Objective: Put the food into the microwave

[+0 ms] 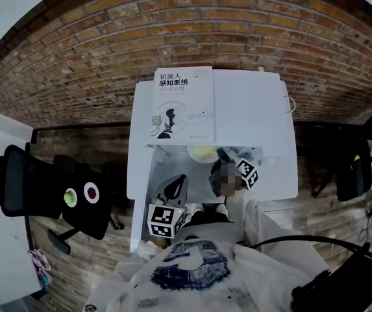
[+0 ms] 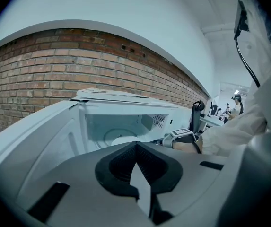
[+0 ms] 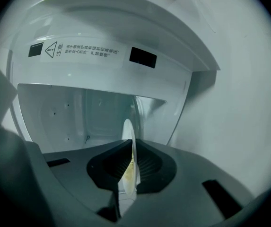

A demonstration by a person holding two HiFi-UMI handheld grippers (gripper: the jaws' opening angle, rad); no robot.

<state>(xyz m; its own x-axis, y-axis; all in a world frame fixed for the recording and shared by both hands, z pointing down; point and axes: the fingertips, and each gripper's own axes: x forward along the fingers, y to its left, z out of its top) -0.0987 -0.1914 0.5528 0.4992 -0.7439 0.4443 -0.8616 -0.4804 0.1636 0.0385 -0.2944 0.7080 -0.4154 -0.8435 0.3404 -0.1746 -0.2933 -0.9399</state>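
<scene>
The white microwave stands with its door swung open to the left. My right gripper is at the mouth of the opening, shut on the rim of a white plate carrying yellowish food. The right gripper view shows that plate edge-on between the pads, reaching into the cavity. My left gripper hangs in front of the open door, jaws together and holding nothing. In the left gripper view, the turntable lies bare inside, with the right gripper's marker cube beside it.
A white book lies on top of the microwave. A brick wall runs behind it. Black office chairs stand at the left, another chair at the right. A black cable crosses my white sleeve.
</scene>
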